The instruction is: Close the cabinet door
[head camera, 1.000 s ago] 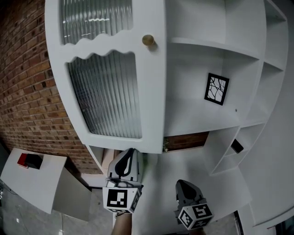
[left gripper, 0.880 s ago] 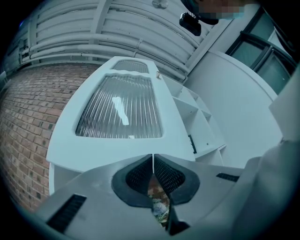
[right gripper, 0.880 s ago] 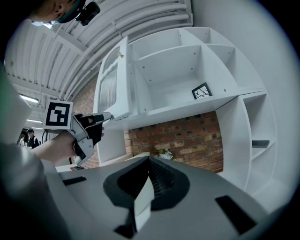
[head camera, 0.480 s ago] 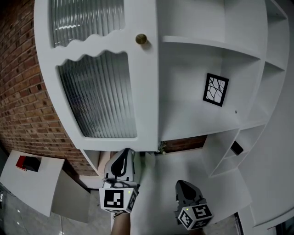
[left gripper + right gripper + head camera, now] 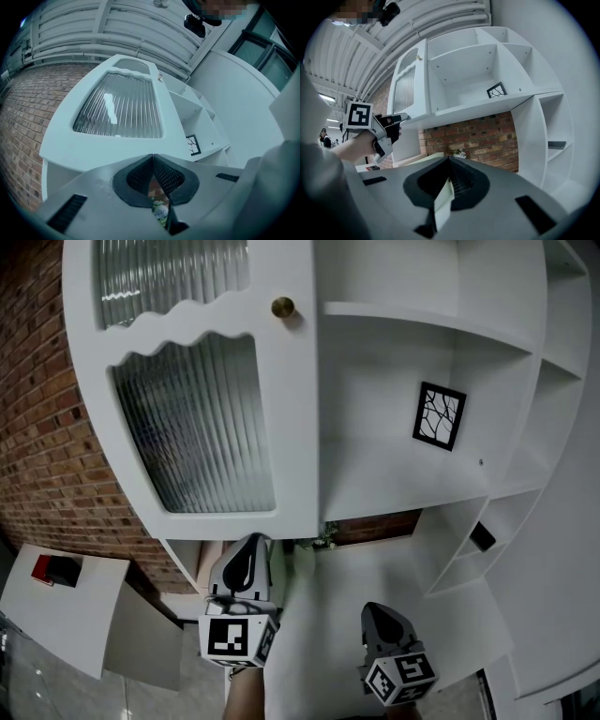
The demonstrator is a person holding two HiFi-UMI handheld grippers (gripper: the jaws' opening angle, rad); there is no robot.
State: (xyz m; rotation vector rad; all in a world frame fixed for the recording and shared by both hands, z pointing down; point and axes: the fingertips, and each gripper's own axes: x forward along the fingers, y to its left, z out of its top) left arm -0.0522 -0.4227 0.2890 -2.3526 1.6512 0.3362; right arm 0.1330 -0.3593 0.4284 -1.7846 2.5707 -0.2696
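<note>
- The white cabinet door with ribbed glass panes [image 5: 292,427] and a round brass knob [image 5: 282,307] has been swung leftwards since a second ago, so that less of the white open shelving [image 5: 394,474] is overlapped.
- It is judged nearly shut, though not yet home.
- The left gripper [image 5: 251,545], jaws together and empty, is held at the door's lower edge; contact cannot be confirmed.
- The right gripper [image 5: 373,610] is also closed on nothing, apart from the door.

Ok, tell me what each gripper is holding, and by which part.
Nothing is held. The left gripper is shut and empty, its tip by the lower edge of the cabinet door. The right gripper is also shut, with nothing between its jaws.
</note>
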